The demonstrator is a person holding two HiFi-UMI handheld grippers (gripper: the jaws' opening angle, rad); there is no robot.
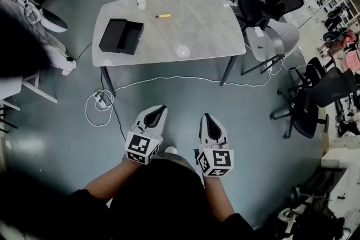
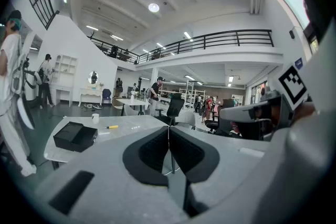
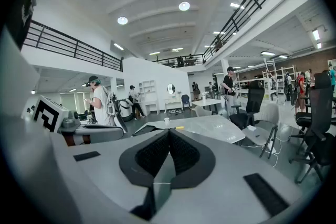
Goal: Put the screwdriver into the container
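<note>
Yellow on grey: small yellow-handled screwdriver (image 1: 162, 16) flat on the pale grey stone-look tabletop (image 1: 185, 36), near its far edge, just right of a small white cup (image 1: 141, 3). Well apart from the open black rectangular container (image 1: 121, 36) at the tabletop's left end; not inside it, not touching it.

Left gripper (image 1: 159, 109) and right gripper (image 1: 206, 117), white with marker cubes, low in the head view, side by side over the dark grey-green floor (image 1: 67, 137), well short of the table. Both with black pads (image 2: 152, 152) pressed together tip to tip, pinching nothing. Plain in each gripper view, with only the table and the room beyond the tips.

Judged from this: task at its very start. Nothing picked up, nothing carried, nothing yet lowered into the container; contents of that dark box hard to make out from here.

Left to do, in order:
- close the gap to the table
- spread one pair of jaws
- take the screwdriver by handle or shaft
- lift it and carry it left across the top
- lower it into the black container and let go

Right gripper probably on the handier side for the pick, the container lying more toward the left one.
</note>
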